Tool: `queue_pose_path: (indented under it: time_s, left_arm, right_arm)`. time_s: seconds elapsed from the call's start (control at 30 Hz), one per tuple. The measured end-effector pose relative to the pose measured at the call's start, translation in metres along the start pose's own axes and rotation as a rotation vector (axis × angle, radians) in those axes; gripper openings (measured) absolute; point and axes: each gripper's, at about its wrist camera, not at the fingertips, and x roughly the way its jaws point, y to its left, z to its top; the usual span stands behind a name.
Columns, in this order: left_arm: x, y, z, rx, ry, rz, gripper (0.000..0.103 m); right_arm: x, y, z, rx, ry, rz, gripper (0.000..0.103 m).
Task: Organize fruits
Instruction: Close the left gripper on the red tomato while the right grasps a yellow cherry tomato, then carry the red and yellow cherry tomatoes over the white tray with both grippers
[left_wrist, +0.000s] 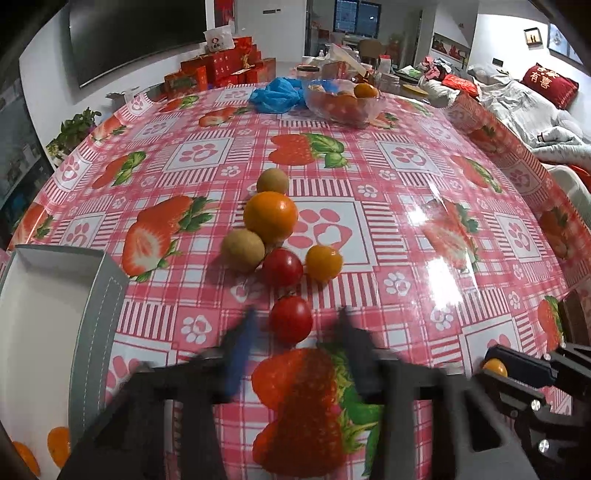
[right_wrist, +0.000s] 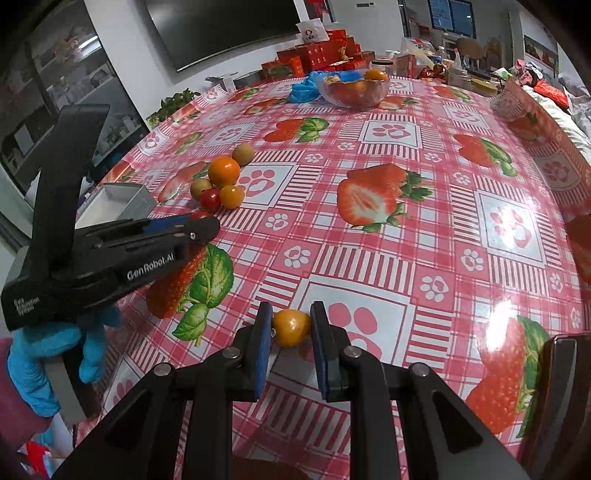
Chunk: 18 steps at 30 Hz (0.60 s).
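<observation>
My left gripper (left_wrist: 297, 325) is blurred. Its fingers stand either side of a red cherry tomato (left_wrist: 290, 319) on the strawberry tablecloth, with a gap showing on each side, so it is open. Just beyond lies a cluster: a second red tomato (left_wrist: 282, 267), a yellow tomato (left_wrist: 324, 263), an orange (left_wrist: 270, 217) and two brown round fruits (left_wrist: 243, 250). My right gripper (right_wrist: 291, 325) is shut on a yellow cherry tomato (right_wrist: 291, 332), held low over the cloth. That gripper and its tomato (left_wrist: 495, 367) also show at the lower right of the left wrist view.
A grey box (left_wrist: 99, 295) with a white inside stands at the left and holds orange fruits (left_wrist: 59, 446). A glass bowl (left_wrist: 343, 103) of fruit and a blue plastic bag (left_wrist: 275, 94) sit at the far side. A blue-gloved hand (right_wrist: 48, 350) holds the left gripper (right_wrist: 201, 227).
</observation>
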Motion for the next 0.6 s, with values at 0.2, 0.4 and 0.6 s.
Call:
queue_pose_path:
  time_s: [0.2, 0.4, 0.6]
  left_arm:
    - [-0.008, 0.005, -0.006, -0.015, 0.013, -0.052, 0.023]
    - [-0.034, 0.015, -0.021, -0.022, 0.002, -0.070, 0.023]
    - [-0.068, 0.033, -0.028, -0.041, -0.049, -0.082, 0.023]
  right_arm:
    - [-0.006, 0.002, -0.002, 0.006, -0.003, 0.004, 0.023]
    - [-0.013, 0.015, -0.001, -0.016, -0.001, 0.010, 0.023]
    - [-0.020, 0.038, 0.005, -0.051, -0.006, 0.022, 0.023]
